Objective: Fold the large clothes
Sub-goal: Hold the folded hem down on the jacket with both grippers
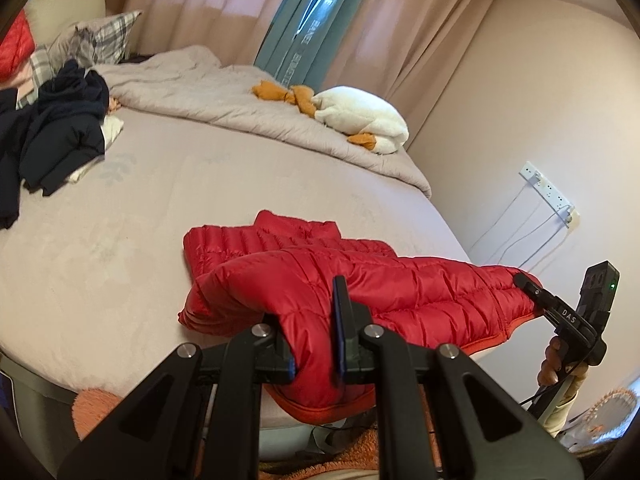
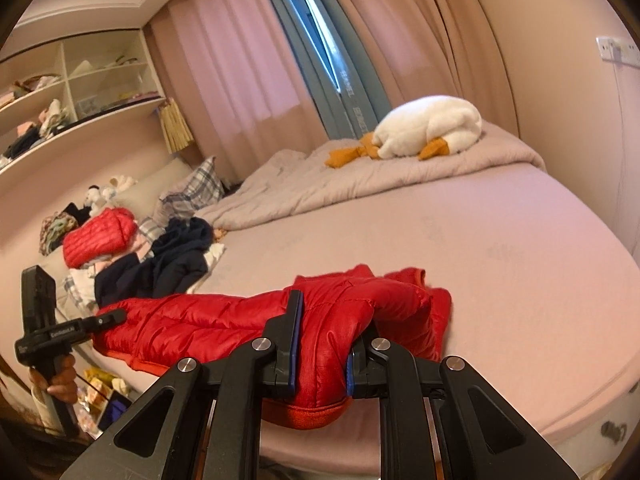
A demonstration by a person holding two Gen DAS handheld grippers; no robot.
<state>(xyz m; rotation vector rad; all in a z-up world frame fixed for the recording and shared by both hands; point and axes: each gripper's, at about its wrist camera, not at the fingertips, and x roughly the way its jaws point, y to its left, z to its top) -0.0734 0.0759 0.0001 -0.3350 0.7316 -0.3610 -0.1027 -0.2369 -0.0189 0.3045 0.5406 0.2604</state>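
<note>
presently your red puffer jacket point(image 1: 360, 292) lies partly folded at the near edge of the bed point(image 1: 140, 248), its orange-trimmed hem hanging just over that edge. one quilted layer is doubled over another, and the collar end points toward the middle of the mattress.

your left tool point(image 1: 316, 344) is clamped on a bunched fold of the jacket near the hem, fabric filling the narrow gap between its blue-faced pads. your right tool point(image 2: 320, 356) is likewise closed on a thick fold of the same jacket, further along the hem. in the left wrist view the right tool point(image 1: 532, 292) shows at the jacket's far corner, with your hand point(image 1: 552, 368) on its handle. in the right wrist view the left tool point(image 2: 116, 316) shows at the opposite end of the garment.

further out, a heap of dark navy clothes point(image 1: 52, 132) sits toward the head of the bed, beside plaid pillows point(image 1: 100, 36). a second red quilted garment point(image 2: 96, 236) rests on that pile. a rumpled grey duvet point(image 1: 248, 112) lies along the curtain side, with a white plush duck point(image 1: 360, 120) on top. pink curtains point(image 2: 248, 64) hang behind, shelves point(image 2: 80, 88) stand above the headboard, and a power strip point(image 1: 548, 192) is fixed to the wall.
</note>
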